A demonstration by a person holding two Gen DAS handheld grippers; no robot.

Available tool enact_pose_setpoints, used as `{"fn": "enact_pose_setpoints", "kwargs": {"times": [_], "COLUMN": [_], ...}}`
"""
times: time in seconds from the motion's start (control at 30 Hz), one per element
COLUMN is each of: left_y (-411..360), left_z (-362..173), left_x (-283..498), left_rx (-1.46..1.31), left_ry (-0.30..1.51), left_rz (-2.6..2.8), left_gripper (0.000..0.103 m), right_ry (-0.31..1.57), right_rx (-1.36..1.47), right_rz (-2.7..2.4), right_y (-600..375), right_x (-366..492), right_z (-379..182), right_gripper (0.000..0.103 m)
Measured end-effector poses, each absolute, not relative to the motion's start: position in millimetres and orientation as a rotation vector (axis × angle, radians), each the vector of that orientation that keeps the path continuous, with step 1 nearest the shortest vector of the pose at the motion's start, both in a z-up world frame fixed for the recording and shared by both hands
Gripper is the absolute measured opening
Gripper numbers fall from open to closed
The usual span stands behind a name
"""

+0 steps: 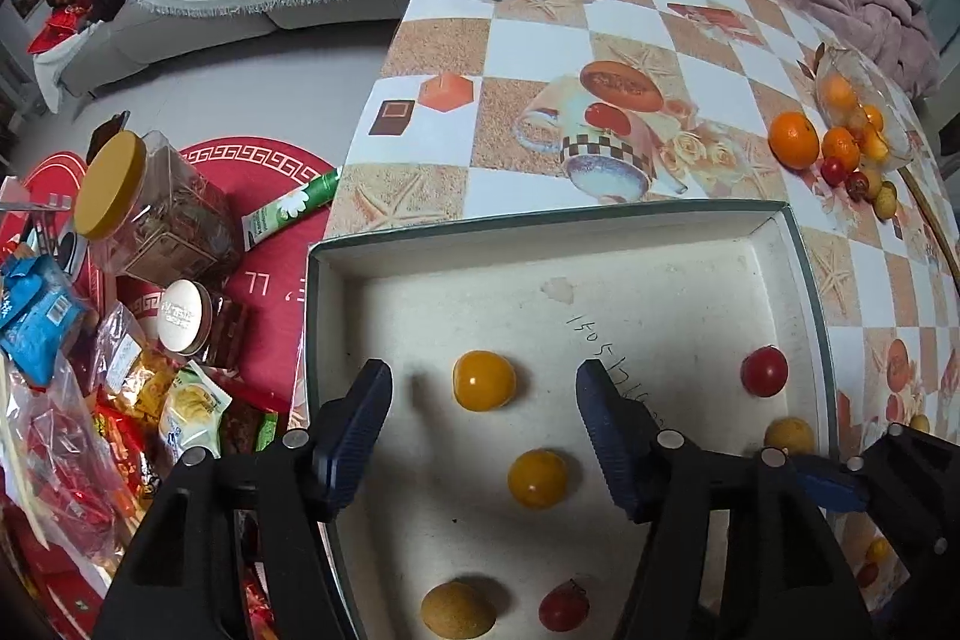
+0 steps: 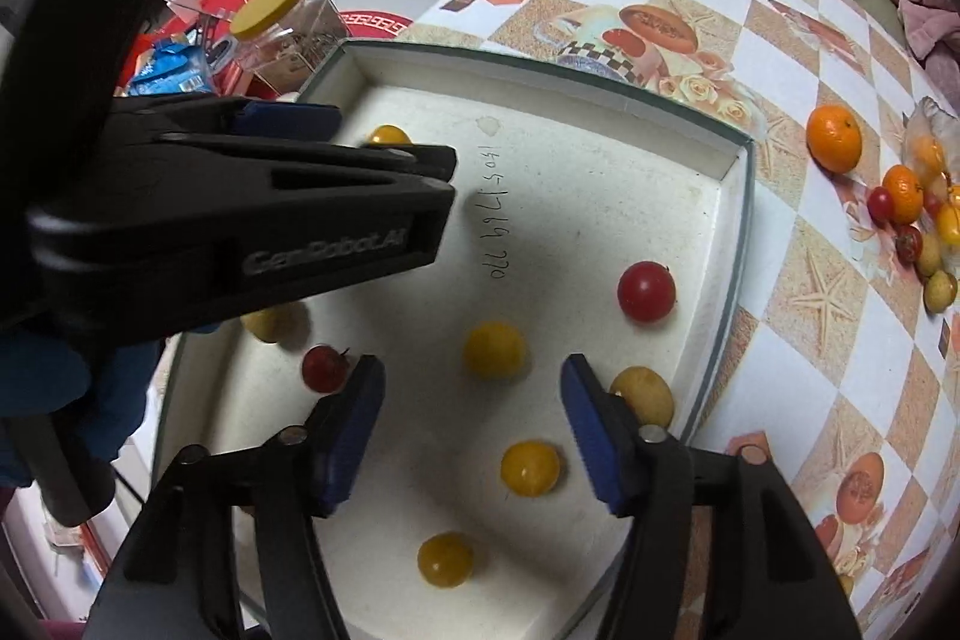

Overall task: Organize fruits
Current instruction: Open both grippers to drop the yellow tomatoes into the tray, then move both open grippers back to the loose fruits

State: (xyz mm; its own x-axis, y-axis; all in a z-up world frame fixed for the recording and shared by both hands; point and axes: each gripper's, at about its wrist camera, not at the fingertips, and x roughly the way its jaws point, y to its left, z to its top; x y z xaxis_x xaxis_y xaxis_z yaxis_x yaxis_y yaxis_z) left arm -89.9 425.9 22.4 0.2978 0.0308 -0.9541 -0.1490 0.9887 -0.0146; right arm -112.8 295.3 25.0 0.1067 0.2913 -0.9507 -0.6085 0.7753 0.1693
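Note:
A shallow white box (image 1: pixel 774 226) (image 2: pixel 735 154) lies on the checkered table and holds several small fruits: yellow tomatoes (image 1: pixel 483 379) (image 2: pixel 494 349), red tomatoes (image 1: pixel 764 370) (image 2: pixel 646 291) and pale yellow round ones (image 1: pixel 457 610) (image 2: pixel 643 394). My left gripper (image 1: pixel 485 388) is open and empty above the box, jaws either side of a yellow tomato. My right gripper (image 2: pixel 474 382) is open and empty over the box's right part. The left gripper's body (image 2: pixel 240 220) shows at the left of the right wrist view.
More fruit lies at the table's far right: an orange (image 1: pixel 794 140) (image 2: pixel 833 140), smaller oranges and cherry tomatoes beside a clear bag (image 1: pixel 858 100). Left of the table, a yellow-lidded jar (image 1: pixel 114 184), snack packets (image 1: pixel 36 316) and a red mat (image 1: pixel 264 166) sit lower down.

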Motion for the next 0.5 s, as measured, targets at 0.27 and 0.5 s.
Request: {"fn": "enact_pose_setpoints", "kwargs": {"times": [0.27,0.5], "left_y": [417,385], "left_z": [44,66], "left_x": [-98,-113], "left_rx": [-0.090,-0.056], "left_ry": [1.248,1.232], "left_rz": [0.112,0.048], "left_gripper": [0.065,0.065], "right_ry": [1.297,1.355], "right_rx": [-0.212,-0.083], "right_rz": [0.670,0.532], "right_y": [267,197], "right_x": [-112,-120], "right_z": [63,75], "right_gripper": [0.084,0.093]}}
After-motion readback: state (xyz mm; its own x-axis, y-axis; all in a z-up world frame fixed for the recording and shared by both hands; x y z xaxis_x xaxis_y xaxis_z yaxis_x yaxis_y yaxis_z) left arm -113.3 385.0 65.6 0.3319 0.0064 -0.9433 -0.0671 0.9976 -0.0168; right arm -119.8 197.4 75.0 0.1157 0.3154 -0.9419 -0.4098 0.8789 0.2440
